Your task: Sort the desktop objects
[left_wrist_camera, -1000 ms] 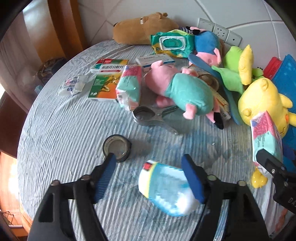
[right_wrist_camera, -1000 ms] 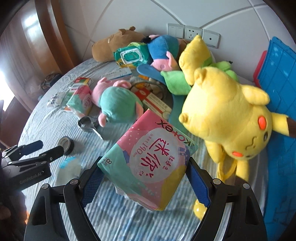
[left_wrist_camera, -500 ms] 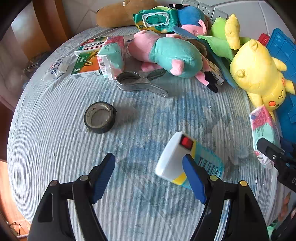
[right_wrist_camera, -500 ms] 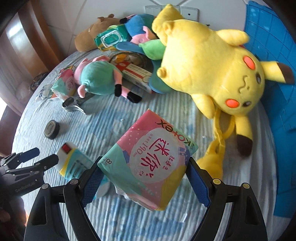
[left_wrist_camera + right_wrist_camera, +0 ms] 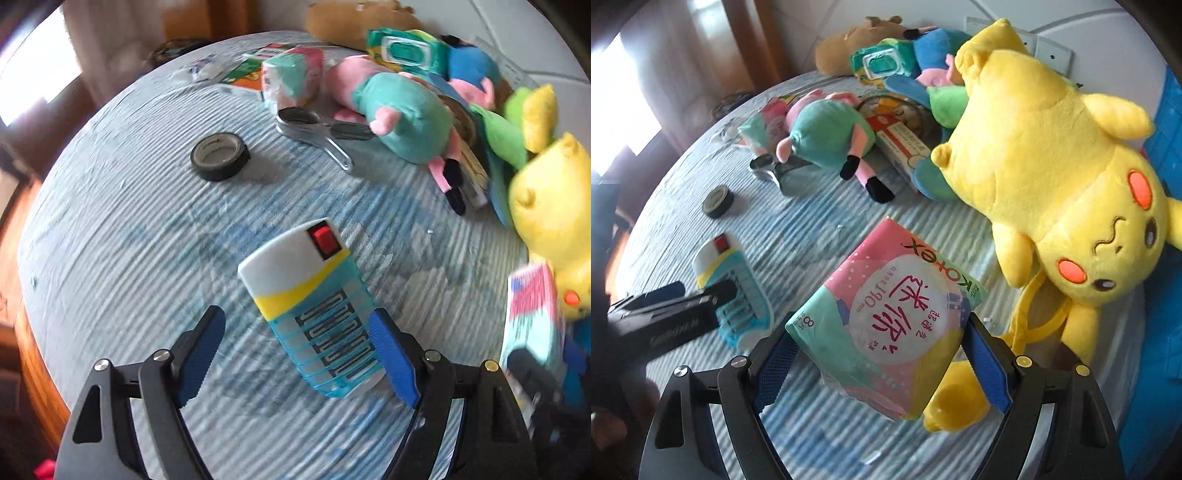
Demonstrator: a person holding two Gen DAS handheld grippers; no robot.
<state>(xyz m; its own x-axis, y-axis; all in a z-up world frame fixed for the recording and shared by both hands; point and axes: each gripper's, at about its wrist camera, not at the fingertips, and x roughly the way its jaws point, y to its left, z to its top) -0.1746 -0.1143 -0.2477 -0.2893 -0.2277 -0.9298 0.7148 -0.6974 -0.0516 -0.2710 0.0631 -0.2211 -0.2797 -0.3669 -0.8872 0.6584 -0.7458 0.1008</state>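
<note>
Right gripper (image 5: 877, 365) jaws clamp pad packet (image 5: 886, 332); left gripper (image 5: 295, 354) jaws wide around lamp (image 5: 314, 306).

both grippers are alike: the left gripper (image 5: 297, 341) and right gripper (image 5: 879, 354) have glossy black forked frames, silver screw heads at the joints, and ribbed blue finger pads (image 5: 391, 356).
</note>
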